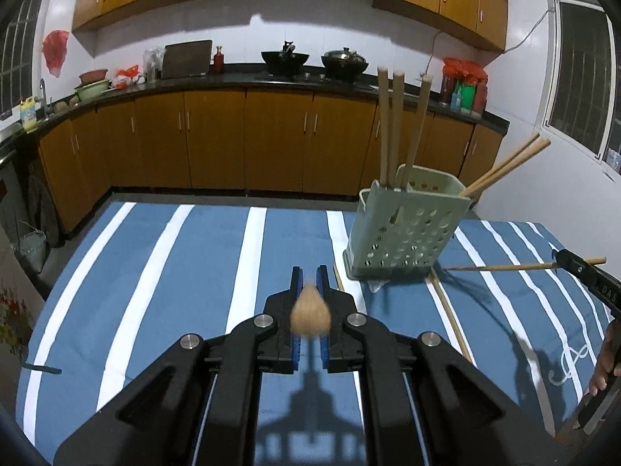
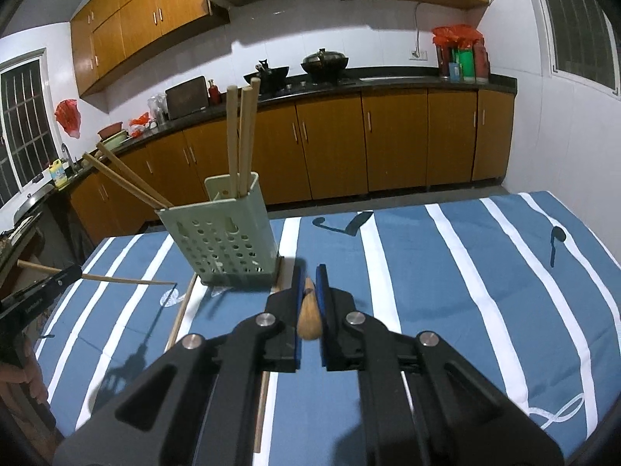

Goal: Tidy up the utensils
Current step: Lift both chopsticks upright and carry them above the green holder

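Holding one wooden chopstick in each hand, both short of the green holder.

My left-hand chopstick (image 1: 310, 316) points back at its own camera, butt end blurred and foreshortened; seen from the right wrist it is a thin pale stick (image 2: 116, 279) lying nearly level, tip toward the holder (image 2: 221, 233). My right-hand chopstick (image 2: 308, 316) is likewise end-on, and from the left wrist runs level (image 1: 500, 268), tip toward the holder (image 1: 403, 229). My left gripper (image 1: 309, 275) and right gripper (image 2: 309, 275) have their jaws nearly closed, each pinching its stick. The perforated holder stands upright on the striped surface (image 1: 194, 256), ahead and between my hands, neither clearly nearer, already carrying upright and leaning sticks. Two loose chopsticks (image 1: 450, 314) lie at its foot. I judge each stick must be tipped upright over the opening.
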Available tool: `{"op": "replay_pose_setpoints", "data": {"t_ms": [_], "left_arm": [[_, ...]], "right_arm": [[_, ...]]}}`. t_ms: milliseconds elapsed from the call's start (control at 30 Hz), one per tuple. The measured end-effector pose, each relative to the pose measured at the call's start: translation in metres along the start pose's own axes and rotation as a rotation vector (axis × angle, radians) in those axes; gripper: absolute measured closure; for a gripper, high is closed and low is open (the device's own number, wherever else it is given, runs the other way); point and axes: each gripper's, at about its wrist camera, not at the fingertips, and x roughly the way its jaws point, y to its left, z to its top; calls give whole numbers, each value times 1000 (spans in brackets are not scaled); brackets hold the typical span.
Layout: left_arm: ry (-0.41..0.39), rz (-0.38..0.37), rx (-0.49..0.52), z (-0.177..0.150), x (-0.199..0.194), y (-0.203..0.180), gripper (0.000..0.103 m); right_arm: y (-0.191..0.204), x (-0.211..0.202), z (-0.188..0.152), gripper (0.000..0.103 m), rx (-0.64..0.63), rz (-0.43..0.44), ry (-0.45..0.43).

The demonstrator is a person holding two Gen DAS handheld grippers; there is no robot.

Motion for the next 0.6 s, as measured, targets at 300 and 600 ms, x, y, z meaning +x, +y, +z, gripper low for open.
{"op": "replay_pose_setpoints", "data": {"t_ms": [300,600], "left_arm": [[-4,-3,3,4,0,-2,95],[-90,-30,12,34,-21,-6,95]], "right_arm": [[3,-1,4,95,5,2,-16],[13,-34,42,95,-29,31,-135]]}}
